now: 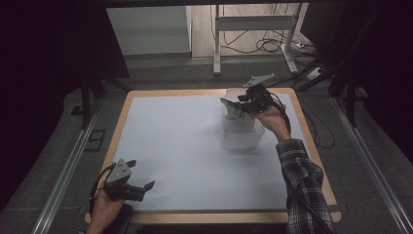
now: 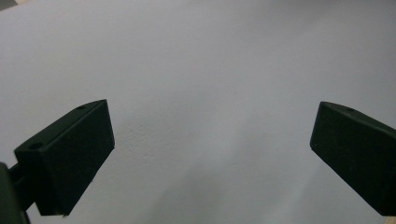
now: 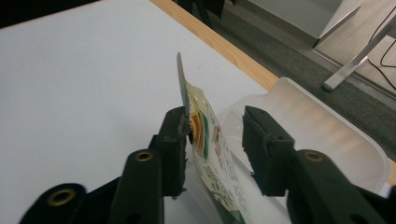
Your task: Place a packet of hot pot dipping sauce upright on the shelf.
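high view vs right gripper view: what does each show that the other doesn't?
High view alone: the left hand-held gripper, jaws apart, low over the near left of the table, both forearms, and a plaid sleeve.

Right gripper view alone: the packet's printed face close up, lying against one jaw, with a gap to the other.

Both: the right hand-held gripper with the packet between its jaws over a clear plastic container, the white tabletop with its wooden edge, and the floor beyond.

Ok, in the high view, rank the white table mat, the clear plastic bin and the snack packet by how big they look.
1. White table mat, by far the largest.
2. Clear plastic bin.
3. Snack packet, partly hidden by the right gripper, so its full size is unsure.
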`<state>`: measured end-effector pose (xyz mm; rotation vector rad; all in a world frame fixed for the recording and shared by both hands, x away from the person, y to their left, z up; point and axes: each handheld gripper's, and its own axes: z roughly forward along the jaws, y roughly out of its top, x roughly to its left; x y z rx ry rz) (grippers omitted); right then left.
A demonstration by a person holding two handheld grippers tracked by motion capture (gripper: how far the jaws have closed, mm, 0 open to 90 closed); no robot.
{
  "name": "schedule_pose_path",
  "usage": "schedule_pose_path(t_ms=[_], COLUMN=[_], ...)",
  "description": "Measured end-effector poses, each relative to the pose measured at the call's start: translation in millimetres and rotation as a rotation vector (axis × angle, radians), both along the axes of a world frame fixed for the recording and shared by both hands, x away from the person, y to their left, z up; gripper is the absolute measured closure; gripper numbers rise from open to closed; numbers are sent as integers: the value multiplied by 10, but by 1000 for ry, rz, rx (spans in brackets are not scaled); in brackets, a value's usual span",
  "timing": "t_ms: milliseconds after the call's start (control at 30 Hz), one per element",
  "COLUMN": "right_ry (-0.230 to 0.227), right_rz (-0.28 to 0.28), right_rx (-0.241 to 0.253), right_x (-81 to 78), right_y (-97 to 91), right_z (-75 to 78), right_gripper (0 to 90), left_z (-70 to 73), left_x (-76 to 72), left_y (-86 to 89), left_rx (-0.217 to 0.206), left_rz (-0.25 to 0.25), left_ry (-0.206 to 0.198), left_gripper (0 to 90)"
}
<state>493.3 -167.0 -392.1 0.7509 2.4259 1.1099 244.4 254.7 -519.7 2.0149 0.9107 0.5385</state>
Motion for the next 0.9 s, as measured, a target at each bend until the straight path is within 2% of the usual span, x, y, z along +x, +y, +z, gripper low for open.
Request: schedule_pose_path(t_ms=[167,333,633,900], right_ry=[-1,13,4,4], right_rz=[3,-4,0,5], right_rx=[-4,21,61,93], right_x=[-42,-72,-139,-200], right_y=[24,26,9,-7], right_z=[21,50,121,168], right_gripper=[503,459,361,317], left_z=[-1,1,3,6], left_x=[-1,-3,-5,-10], left_y=[-4,1,-2,-1], left_rx=[-1,-4,-7,-15], left_rz=[0,3,1,-13], left_ry=[0,-3,-5,-8], left_gripper=[0,0,0,0])
